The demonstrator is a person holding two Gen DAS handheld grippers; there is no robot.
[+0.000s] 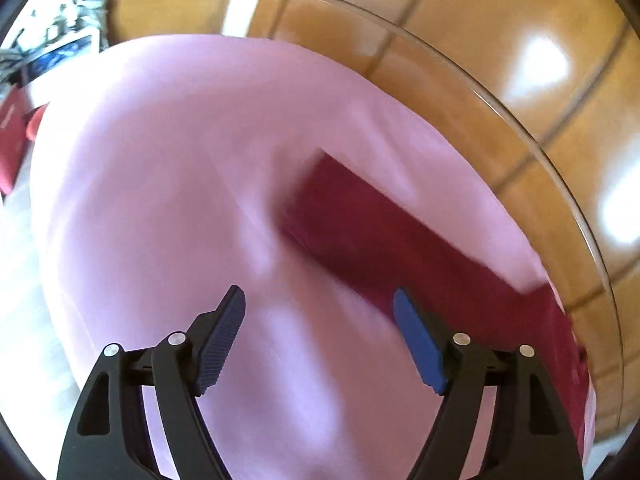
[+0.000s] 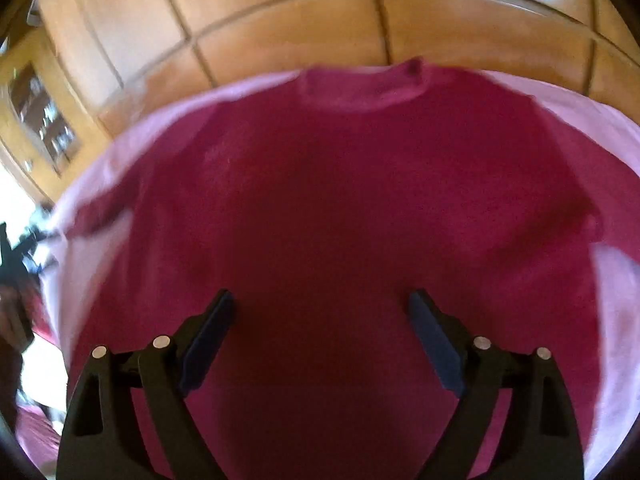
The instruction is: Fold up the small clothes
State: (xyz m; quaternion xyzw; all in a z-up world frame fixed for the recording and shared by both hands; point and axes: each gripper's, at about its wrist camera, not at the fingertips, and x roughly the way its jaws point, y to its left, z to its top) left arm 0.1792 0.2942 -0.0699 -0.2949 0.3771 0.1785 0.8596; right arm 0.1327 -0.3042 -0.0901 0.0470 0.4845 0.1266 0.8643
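A dark red sweater (image 2: 340, 208) lies spread flat on a pink sheet (image 2: 592, 120), its collar at the far edge and a sleeve out to each side. My right gripper (image 2: 322, 300) is open and empty, hovering over the sweater's lower body. In the left wrist view one long red sleeve (image 1: 392, 240) stretches across the pink sheet (image 1: 180, 160). My left gripper (image 1: 320, 300) is open and empty above the sheet, its right finger (image 1: 416, 340) over the sleeve's near edge. Both views are blurred.
The pink sheet covers a raised surface beside glossy wooden cupboard doors (image 1: 520, 80), which also show in the right wrist view (image 2: 280, 20). A red object (image 1: 12, 140) and clutter (image 1: 60, 32) sit at the far left.
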